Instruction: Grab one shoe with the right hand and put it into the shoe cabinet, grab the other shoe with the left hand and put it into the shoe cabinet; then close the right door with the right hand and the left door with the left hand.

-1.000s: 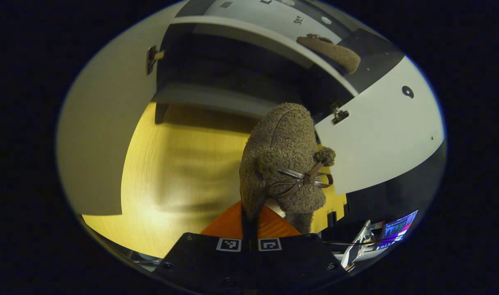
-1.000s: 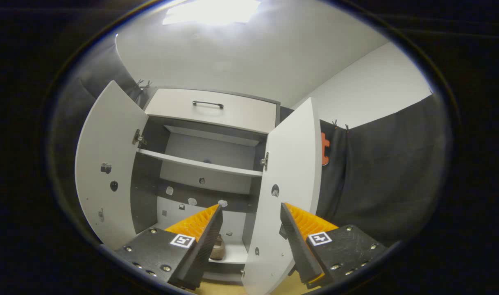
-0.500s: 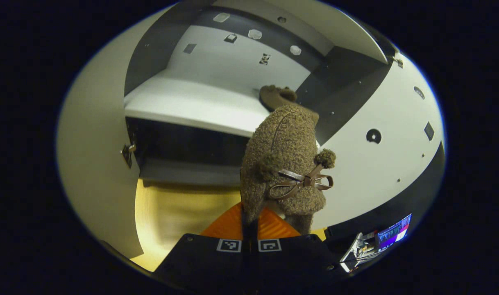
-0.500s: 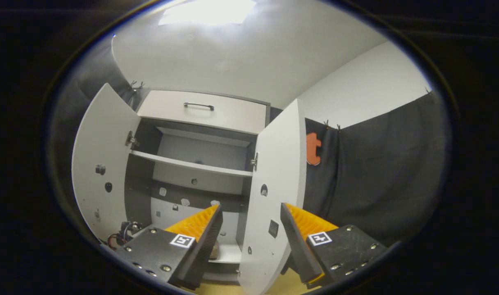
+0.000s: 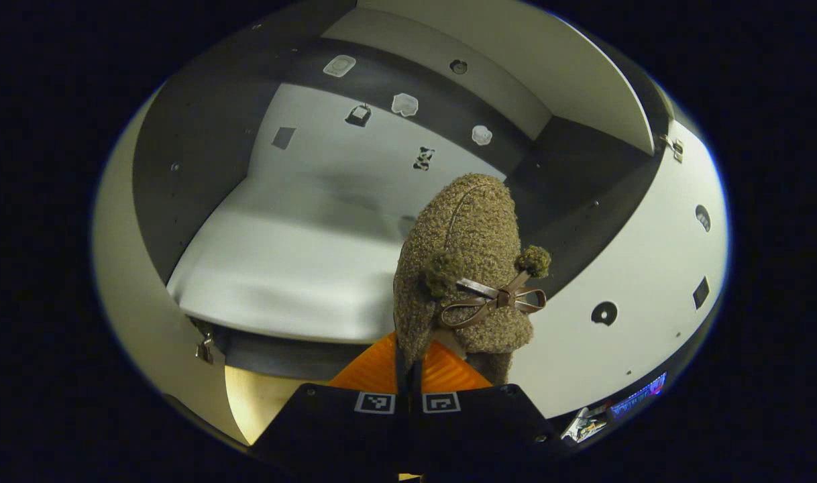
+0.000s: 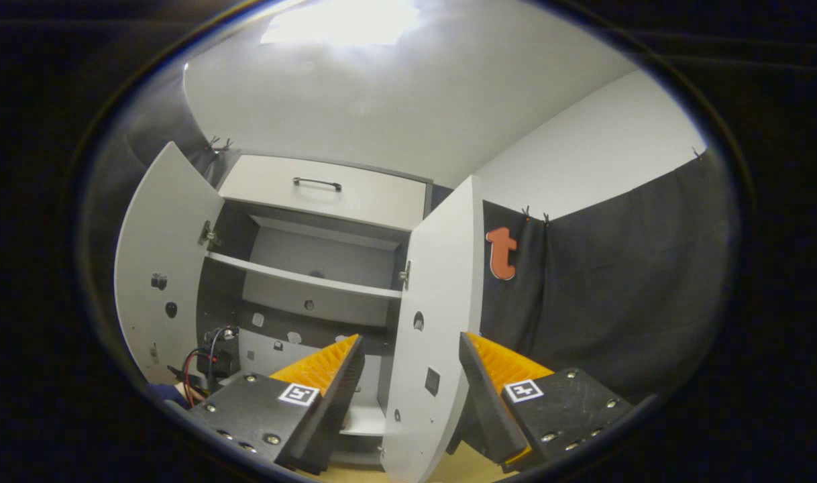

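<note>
The left gripper (image 5: 408,365) is clamped on the heel end of the fuzzy brown shoe (image 5: 465,268), carrying it over the cabinet's bottom shelf (image 5: 281,268). Best to go deeper, lower it flat, then let go. The shoe's long axis runs away from the gripper, toe toward the back panel (image 5: 355,161). The right gripper (image 6: 408,396) hangs open by the right door (image 6: 435,302).

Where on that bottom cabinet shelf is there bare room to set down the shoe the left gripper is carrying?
The bottom shelf looks bare from the dark left wall across to the fuzzy brown shoe held by the left gripper. The right side, toward the open right door, is hidden behind that shoe, so treat it as possibly crowded and favour the left and centre.
</note>
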Action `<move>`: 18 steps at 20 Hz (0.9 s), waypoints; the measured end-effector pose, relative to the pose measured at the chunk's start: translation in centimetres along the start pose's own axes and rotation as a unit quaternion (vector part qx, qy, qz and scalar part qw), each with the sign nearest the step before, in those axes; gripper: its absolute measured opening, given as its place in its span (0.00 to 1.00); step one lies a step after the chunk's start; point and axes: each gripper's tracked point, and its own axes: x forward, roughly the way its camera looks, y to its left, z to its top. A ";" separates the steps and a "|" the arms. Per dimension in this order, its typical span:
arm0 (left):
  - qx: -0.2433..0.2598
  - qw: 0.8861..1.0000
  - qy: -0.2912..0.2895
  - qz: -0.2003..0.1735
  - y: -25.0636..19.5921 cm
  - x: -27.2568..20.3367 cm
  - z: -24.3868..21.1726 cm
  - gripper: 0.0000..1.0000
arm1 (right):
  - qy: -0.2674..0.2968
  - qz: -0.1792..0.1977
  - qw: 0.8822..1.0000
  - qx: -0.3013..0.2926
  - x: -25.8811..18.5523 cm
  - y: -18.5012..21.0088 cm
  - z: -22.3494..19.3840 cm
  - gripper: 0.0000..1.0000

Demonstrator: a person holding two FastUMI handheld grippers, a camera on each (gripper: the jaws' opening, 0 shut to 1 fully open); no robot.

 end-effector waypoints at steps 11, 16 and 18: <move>-0.013 0.999 -0.011 0.048 2.3 6.2 4.9 0.01 | -0.016 -0.016 1.000 -0.017 0.1 -3.5 0.7 0.85; 0.000 0.998 -0.004 0.066 3.2 8.4 5.6 0.01 | -0.023 -0.007 0.999 -0.031 -0.4 -3.7 0.7 0.82; 0.008 0.997 -0.002 0.081 3.8 9.1 5.8 0.01 | -0.029 -0.006 0.999 -0.041 -0.7 -4.0 0.9 0.82</move>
